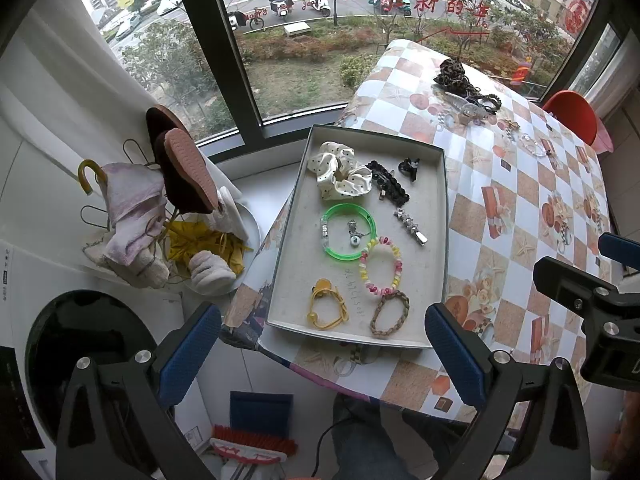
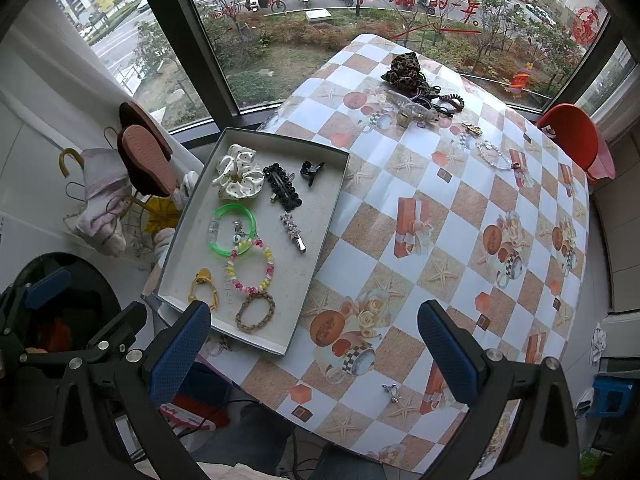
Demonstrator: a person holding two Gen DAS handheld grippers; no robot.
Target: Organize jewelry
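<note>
While both claws (image 1: 323,354) (image 2: 314,350) gape empty, checkered tablecloth (image 2: 460,216) spans table by window (image 2: 280,40).

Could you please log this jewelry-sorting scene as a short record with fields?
left gripper: open, empty
right gripper: open, empty
tray: holds polka-dot scrunchie, green bangle, beaded bracelet, braided bracelet
unsorted: leopard scrunchie and clear bead bracelet at the tablecloth's far side; small silver piece near the right gripper

Glossy tablecloth (image 2: 420,184); matt cardboard tray (image 2: 320,216); satin scrunchie (image 2: 238,178).
</note>
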